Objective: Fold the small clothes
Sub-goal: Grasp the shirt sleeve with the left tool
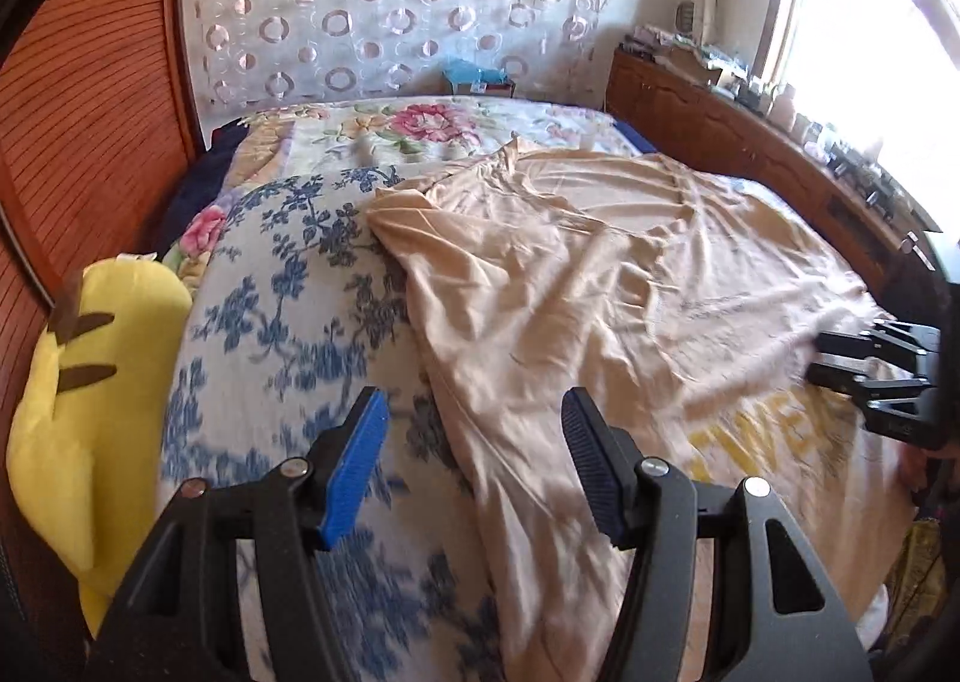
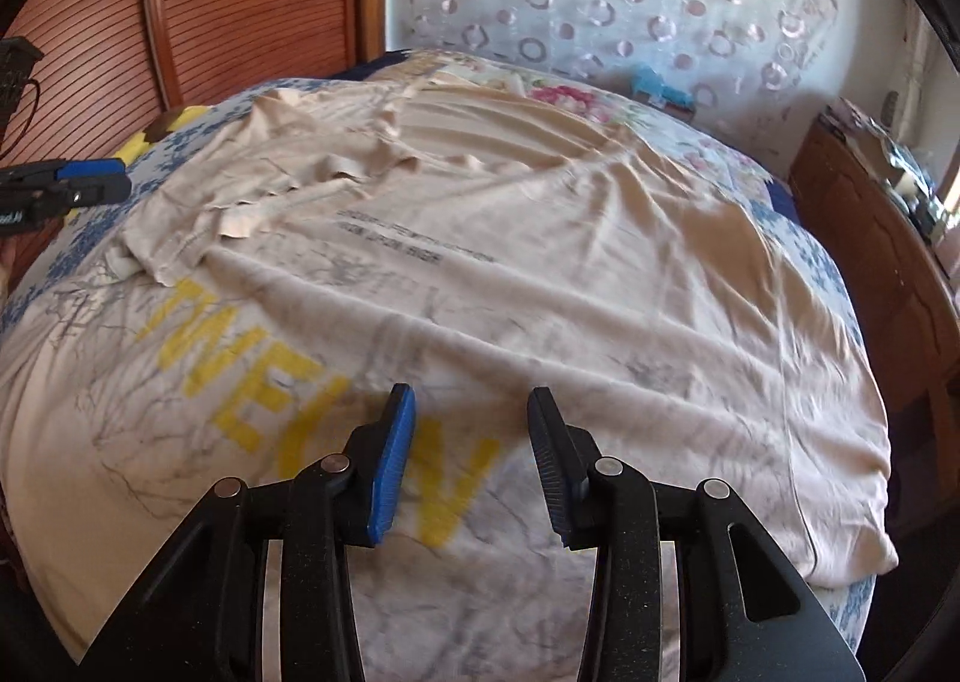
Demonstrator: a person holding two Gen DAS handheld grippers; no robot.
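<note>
The left gripper (image 1: 474, 412) points downward over the bed (image 1: 288, 286), its jaws spread with nothing between them, above the border where the beige T-shirt (image 1: 600, 274) meets the blue flowered cover. The right gripper (image 2: 471, 412) also tilts down, its jaws partly spread and empty, over the yellow letters (image 2: 240, 382) printed on the shirt. The T-shirt lies wrinkled across the bed, one sleeve (image 2: 198, 220) folded inward. A yellow plush toy (image 1: 90, 382) rests beside the bed's edge.
</note>
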